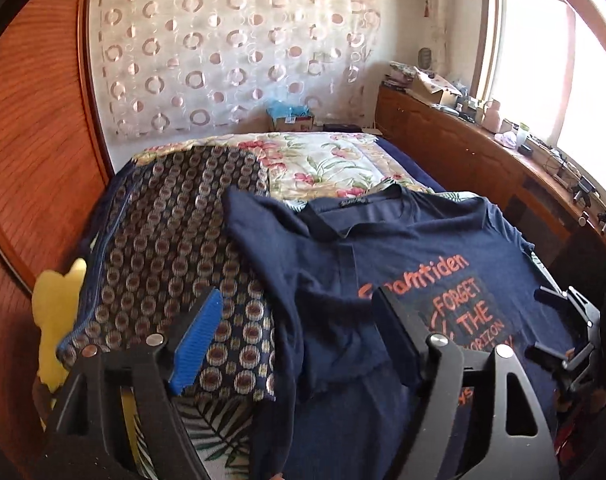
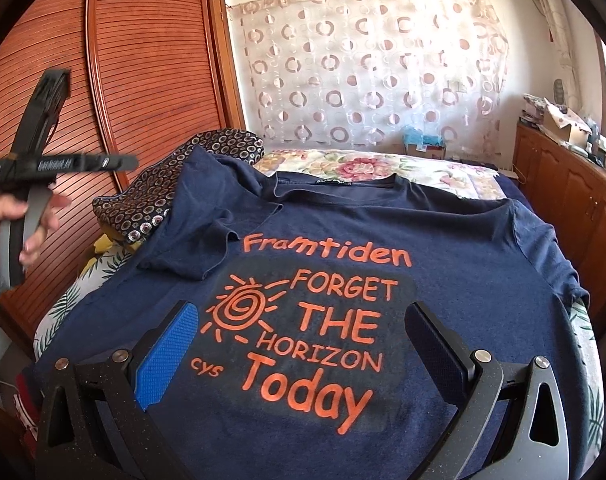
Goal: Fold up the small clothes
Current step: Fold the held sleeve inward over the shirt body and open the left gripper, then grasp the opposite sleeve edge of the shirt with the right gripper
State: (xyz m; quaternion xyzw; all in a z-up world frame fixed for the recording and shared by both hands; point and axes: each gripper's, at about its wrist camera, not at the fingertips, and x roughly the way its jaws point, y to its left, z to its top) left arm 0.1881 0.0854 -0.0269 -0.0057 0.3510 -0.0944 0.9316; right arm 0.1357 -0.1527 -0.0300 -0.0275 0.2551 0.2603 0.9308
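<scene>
Navy T-shirt (image 2: 443, 248) flat on bed (image 2: 403, 168), orange print up, left sleeve folded in.
Hem cut off; collar label probably unreadable; left claw (image 1: 299, 332) and right claw (image 2: 303, 344) spread, empty.

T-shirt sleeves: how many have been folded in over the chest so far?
1: the sleeve beside the patterned pillow lies over the T-shirt; the other sleeve lies flat.

My left wrist camera is looking down across the navy T-shirt (image 1: 383, 280) from its left edge, close in. My right one is facing its print squarely from the near hem. Both are sharing the shirt, bed (image 1: 331, 160) and curtain (image 2: 375, 64).
</scene>
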